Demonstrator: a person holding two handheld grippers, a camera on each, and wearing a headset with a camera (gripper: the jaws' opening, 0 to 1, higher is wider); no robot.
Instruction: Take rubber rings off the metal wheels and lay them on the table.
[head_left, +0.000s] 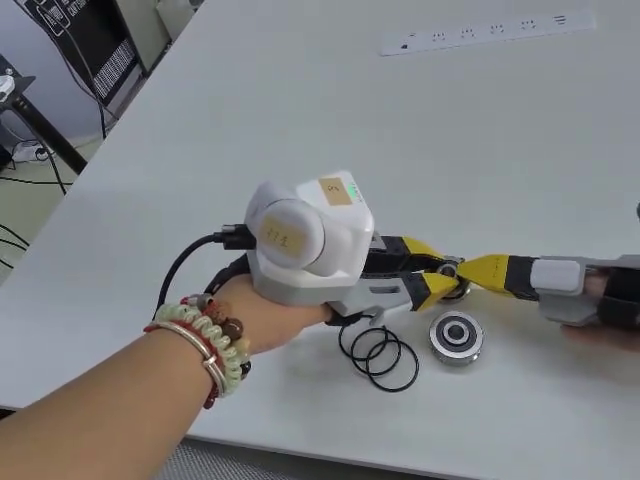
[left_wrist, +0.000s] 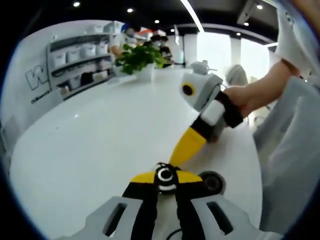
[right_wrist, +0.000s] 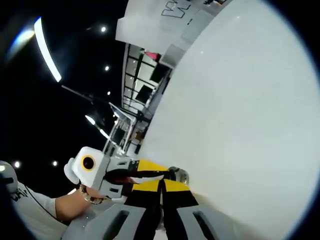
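head view looks down at the table (head_left: 300, 120); gripper views face each other closely, sharing the wheel (left_wrist: 165, 176).

Overlapping black rings (head_left: 378, 353) beside flat metal wheel (head_left: 457, 337)

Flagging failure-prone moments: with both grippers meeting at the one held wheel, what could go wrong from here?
1. The left gripper holds the metal wheel only at its jaw tips; a pull from the right gripper could tug it free.
2. A ring popping off could spring away or drop onto the three overlapping rubber rings below.
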